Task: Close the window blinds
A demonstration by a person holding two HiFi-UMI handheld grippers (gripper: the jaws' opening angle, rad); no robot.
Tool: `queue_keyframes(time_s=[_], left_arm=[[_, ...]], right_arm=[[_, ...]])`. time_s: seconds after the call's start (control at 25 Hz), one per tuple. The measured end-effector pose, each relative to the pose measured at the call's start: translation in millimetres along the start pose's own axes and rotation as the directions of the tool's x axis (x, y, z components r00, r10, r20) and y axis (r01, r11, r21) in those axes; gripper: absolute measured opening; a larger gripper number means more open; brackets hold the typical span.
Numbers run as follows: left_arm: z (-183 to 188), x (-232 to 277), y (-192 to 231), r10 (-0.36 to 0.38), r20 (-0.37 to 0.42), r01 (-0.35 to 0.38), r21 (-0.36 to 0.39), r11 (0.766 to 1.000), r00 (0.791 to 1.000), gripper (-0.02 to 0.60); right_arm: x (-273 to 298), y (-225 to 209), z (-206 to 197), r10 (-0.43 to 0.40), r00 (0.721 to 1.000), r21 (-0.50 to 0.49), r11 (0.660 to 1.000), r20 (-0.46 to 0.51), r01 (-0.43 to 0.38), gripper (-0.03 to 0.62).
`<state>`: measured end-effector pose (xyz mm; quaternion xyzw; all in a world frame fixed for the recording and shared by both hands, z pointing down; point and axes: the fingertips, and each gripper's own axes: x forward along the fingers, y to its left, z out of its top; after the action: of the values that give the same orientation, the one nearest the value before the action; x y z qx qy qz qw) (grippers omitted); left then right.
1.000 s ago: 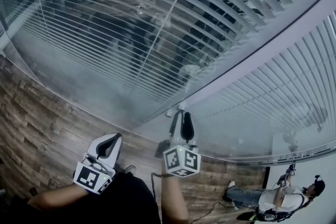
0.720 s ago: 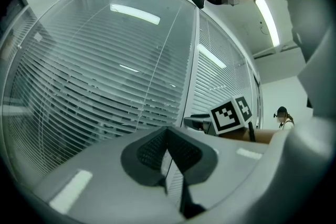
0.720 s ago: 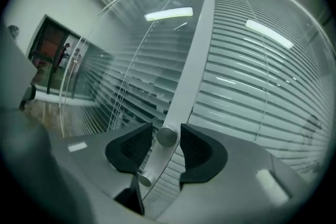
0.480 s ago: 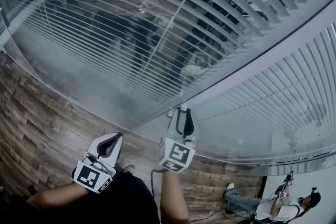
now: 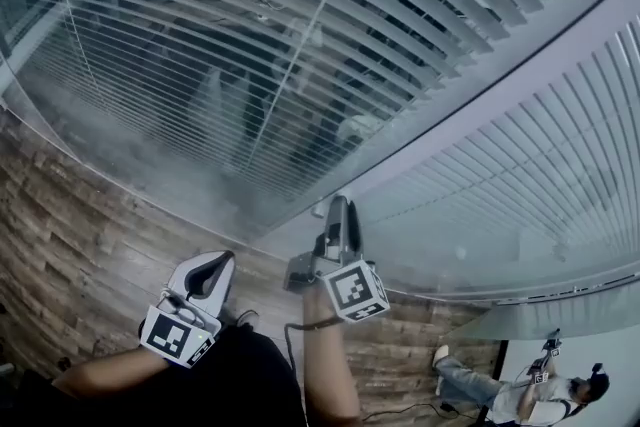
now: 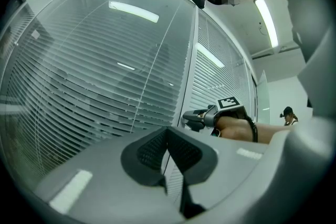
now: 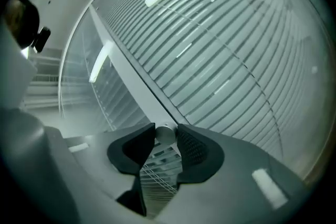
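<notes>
Horizontal window blinds hang behind the glass, slats partly tilted. A small round silvery knob sits on the pale frame post between two glass panels. My right gripper reaches up to it, and in the right gripper view the knob sits between the two dark pads with both tips against it. My left gripper hangs lower left, away from the glass. Its jaws meet at the tips with nothing between them. The right gripper also shows in the left gripper view.
A second blind panel runs to the right of the post. Wood-plank floor lies below the glass. Another person with grippers stands at the bottom right.
My right gripper has rolled on the knob, its marker cube swinging to the right. The slats in the left panel look broader. The left gripper has stayed put.
</notes>
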<state>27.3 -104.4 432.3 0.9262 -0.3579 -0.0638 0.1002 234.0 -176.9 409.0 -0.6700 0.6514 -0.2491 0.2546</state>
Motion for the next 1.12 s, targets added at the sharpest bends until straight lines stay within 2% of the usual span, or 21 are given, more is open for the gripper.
queue_keyframes(time_s=[0.08,0.12,0.16,0.24,0.28,0.32,0.36,0.4,0.44,0.48,0.52,0.6,0.72,0.76,0.88,0.96,1.04,1.12], left_arm=[[-0.7,1.2,-2.0,0.001,-0.002,-0.001,-0.004,1.000,1.000,0.002],[0.5,0.4,-3.6,0.002,-0.002,-0.002,-0.010,1.000,1.000,0.002],[2.3,-1.0,-4.8,0.003,0.000,-0.003,-0.015,1.000,1.000,0.002],[3.8,-3.4,-3.6,0.007,0.006,-0.007,-0.017,1.000,1.000,0.002],[2.9,-3.8,-2.0,0.011,0.006,-0.011,-0.020,1.000,1.000,0.002],[1.9,-3.9,-0.3,0.014,0.004,-0.014,-0.024,1.000,1.000,0.002],[1.8,-4.0,1.3,0.016,0.004,-0.016,-0.024,1.000,1.000,0.002],[3.0,-4.3,2.9,0.017,0.007,-0.017,-0.019,1.000,1.000,0.002],[5.0,-4.9,4.0,0.015,0.010,-0.015,-0.012,1.000,1.000,0.002],[7.1,-5.5,4.7,0.013,0.011,-0.013,-0.009,1.000,1.000,0.002],[8.6,-6.0,5.3,0.011,0.012,-0.011,-0.009,1.000,1.000,0.002],[10.0,-6.2,7.2,0.010,0.013,-0.010,-0.012,1.000,1.000,0.002],[11.0,-5.8,8.9,0.015,0.016,-0.014,-0.016,1.000,1.000,0.002],[11.4,-5.6,8.6,0.014,0.016,-0.014,-0.017,1.000,1.000,0.002],[12.6,-3.4,7.4,0.011,0.014,-0.010,-0.018,1.000,1.000,0.002],[13.2,-2.1,6.6,0.010,0.015,-0.009,-0.025,1.000,1.000,0.002],[11.8,-1.5,5.5,0.005,0.011,-0.005,-0.024,1.000,1.000,0.002],[10.5,-0.5,4.1,-0.002,0.008,0.002,-0.025,1.000,1.000,0.002]], right_arm=[[-1.8,0.6,0.0,-0.033,0.999,-0.196,0.980,-0.032,0.026,0.138],[-5.7,2.9,1.4,-0.062,0.997,-0.334,0.941,-0.039,0.045,0.140],[-10.2,5.9,2.3,-0.095,0.995,-0.484,0.873,-0.037,0.066,0.147],[-15.4,10.6,-0.5,-0.151,0.988,-0.736,0.671,-0.013,0.093,0.150],[-15.0,12.7,-3.6,-0.165,0.986,-0.818,0.568,-0.001,0.095,0.152],[-12.7,15.6,-6.2,-0.172,0.985,-0.873,0.479,0.009,0.092,0.152],[-9.2,18.7,-8.1,-0.178,0.984,-0.910,0.405,0.017,0.089,0.152],[-5.5,20.6,-9.6,-0.193,0.981,-0.933,0.348,0.019,0.087,0.152],[-2.4,21.2,-10.8,-0.216,0.976,-0.945,0.316,0.017,0.087,0.150],[-0.5,21.3,-11.0,-0.236,0.972,-0.944,0.317,0.014,0.091,0.150],[0.4,21.7,-10.1,-0.244,0.970,-0.932,0.349,0.009,0.097,0.142],[0.7,23.0,-7.2,-0.234,0.972,-0.887,0.450,-0.002,0.106,0.135],[0.3,23.9,-3.1,-0.203,0.979,-0.814,0.568,0.006,0.123,0.132],[-0.4,23.2,-0.9,-0.188,0.982,-0.771,0.623,0.012,0.129,0.130],[-1.6,19.6,5.4,-0.147,0.989,-0.585,0.800,0.028,0.135,0.130],[-1.9,16.7,7.9,-0.116,0.993,-0.421,0.899,0.036,0.121,0.129],[-2.4,13.5,9.9,-0.087,0.995,-0.240,0.966,0.044,0.095,0.130],[-2.1,11.6,11.1,-0.068,0.997,-0.114,0.991,0.047,0.073,0.130]])
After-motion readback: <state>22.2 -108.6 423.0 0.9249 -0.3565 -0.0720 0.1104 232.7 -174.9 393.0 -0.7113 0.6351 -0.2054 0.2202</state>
